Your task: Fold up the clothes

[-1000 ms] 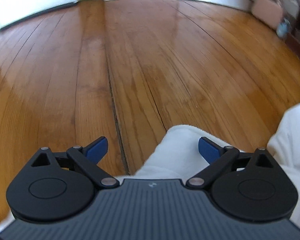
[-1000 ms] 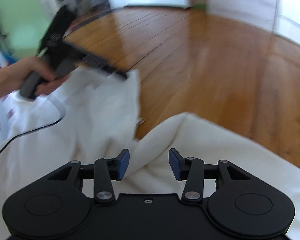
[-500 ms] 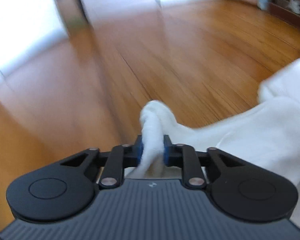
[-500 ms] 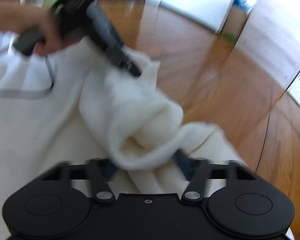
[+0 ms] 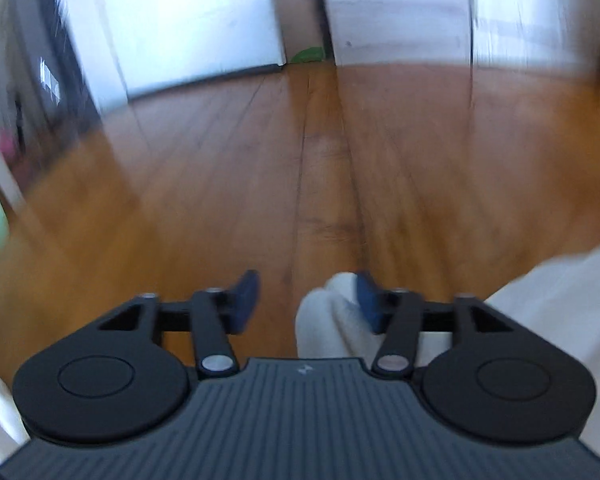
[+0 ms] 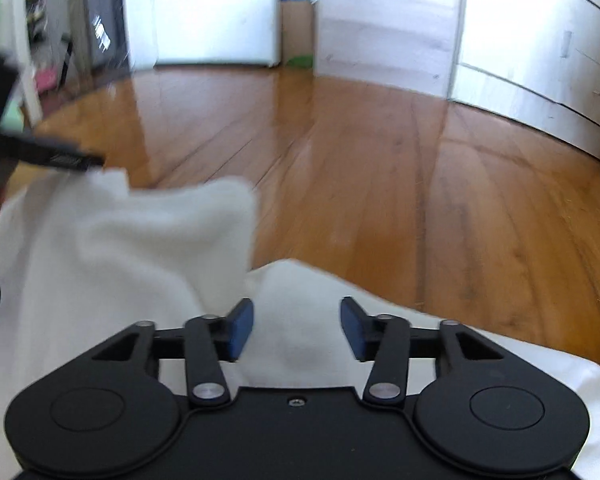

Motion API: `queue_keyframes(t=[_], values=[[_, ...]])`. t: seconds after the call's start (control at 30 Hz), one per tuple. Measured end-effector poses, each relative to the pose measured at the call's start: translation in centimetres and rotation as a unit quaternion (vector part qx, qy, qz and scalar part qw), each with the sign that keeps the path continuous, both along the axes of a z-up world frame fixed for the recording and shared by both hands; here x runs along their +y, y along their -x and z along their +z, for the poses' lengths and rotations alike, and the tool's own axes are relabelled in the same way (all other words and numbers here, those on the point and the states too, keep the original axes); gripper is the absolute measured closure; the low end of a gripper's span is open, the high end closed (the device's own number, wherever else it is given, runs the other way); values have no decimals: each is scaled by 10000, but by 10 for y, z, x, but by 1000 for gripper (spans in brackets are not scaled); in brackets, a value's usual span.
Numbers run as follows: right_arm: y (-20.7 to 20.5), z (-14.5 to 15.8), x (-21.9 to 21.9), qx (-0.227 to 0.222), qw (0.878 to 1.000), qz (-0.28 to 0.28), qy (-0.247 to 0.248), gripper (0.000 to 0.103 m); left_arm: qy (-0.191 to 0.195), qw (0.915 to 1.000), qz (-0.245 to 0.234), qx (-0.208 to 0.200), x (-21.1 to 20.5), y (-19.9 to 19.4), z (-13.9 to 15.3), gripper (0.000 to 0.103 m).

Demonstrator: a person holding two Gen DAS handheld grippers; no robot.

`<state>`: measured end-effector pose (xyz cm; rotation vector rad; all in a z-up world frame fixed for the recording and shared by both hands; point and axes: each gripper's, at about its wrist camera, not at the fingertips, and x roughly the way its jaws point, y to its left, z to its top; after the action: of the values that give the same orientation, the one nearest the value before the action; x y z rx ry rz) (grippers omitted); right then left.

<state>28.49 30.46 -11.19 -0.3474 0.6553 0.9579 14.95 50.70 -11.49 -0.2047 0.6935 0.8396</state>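
White garment (image 6: 112,240) lay on wooden floor (image 6: 380,184), spreading from 9 to 6 o'clock; fold bunched beside one pad of opening left gripper (image 5: 306,300), unpinched; right gripper (image 6: 296,328) opening above cloth, nearer its bulk

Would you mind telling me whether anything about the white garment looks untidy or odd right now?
Yes: the white garment lies bunched and rumpled on the wooden floor, not flat. One fold rests against a single pad of the opening left tool, unclamped.
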Motion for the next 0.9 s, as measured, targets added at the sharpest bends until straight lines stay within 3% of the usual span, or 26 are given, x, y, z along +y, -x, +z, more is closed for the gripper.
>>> queue_keyframes(t=[0.07,0.2,0.33,0.43,0.57,0.63,0.67,0.7,0.8,0.9], values=[[-23,4,-6,91,10000,20,-20,48,449,9980,93,-443,6,18,8,34],[-58,-2,18,375,9974,413,460,47,924,9949,44,-407,13,29,9,34],[-42,4,52,-275,9936,558,946,40,1170,9929,66,-205,23,28,-1,34],[-29,-2,68,-302,9871,1096,1128,25,1337,9908,120,-162,15,46,-2,34],[-15,-26,82,-639,9790,1159,1549,25,1315,9912,4,-133,4,54,-2,34],[-5,-30,81,-761,9765,1292,1547,34,1239,9918,-191,-237,-2,49,2,34],[-2,-30,79,-756,9764,1357,1502,66,1216,9914,-348,-334,-5,44,5,34],[1,-31,77,-741,9768,1372,1466,88,1192,9904,-534,-455,-9,39,9,34],[-5,-25,64,-715,9861,1012,1107,93,1123,9854,-1047,-733,-32,21,20,33],[-22,-13,47,-565,9953,291,726,94,1208,9777,-1491,-853,-54,-7,16,22]])
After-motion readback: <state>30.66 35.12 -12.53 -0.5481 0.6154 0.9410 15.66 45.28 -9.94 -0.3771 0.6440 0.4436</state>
